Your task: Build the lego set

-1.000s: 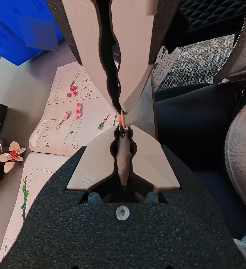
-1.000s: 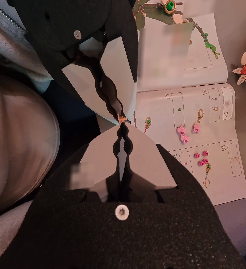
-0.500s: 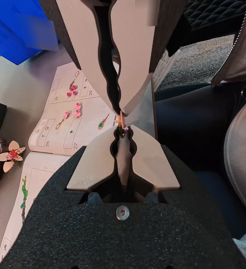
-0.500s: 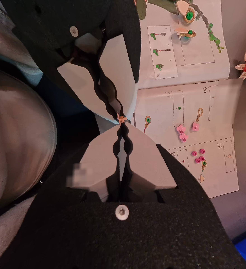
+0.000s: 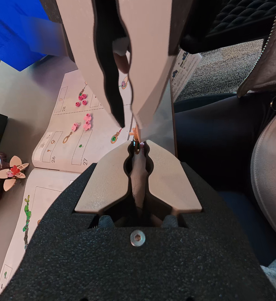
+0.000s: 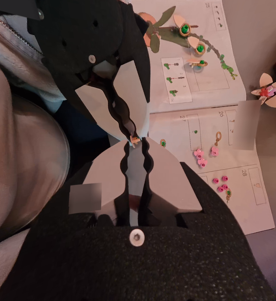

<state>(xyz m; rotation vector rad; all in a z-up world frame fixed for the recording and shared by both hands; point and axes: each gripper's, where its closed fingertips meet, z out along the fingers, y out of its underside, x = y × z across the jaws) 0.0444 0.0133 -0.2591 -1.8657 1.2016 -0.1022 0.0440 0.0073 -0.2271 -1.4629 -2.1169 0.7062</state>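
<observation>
My left gripper (image 5: 138, 146) pinches a small gold ring assembly (image 5: 136, 147). My right gripper (image 6: 134, 143) stands parted, seemingly clear of it. The right view alone shows the booklet's (image 6: 215, 162) upper page; table edge (image 5: 174, 130) close.

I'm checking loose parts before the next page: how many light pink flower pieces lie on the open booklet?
3, all on the booklet: one alone below the printed gold ring, two touching beside it. More may be hidden behind the grippers.

My left gripper (image 5: 138, 145) pinches a small ringed brick assembly (image 5: 137, 146); its peach cross piece (image 5: 134, 133) pokes out. Right gripper (image 5: 129, 125) hangs parted just above. Pink flower studs (image 5: 85, 123) lie on the open booklet (image 5: 64, 146).
</observation>
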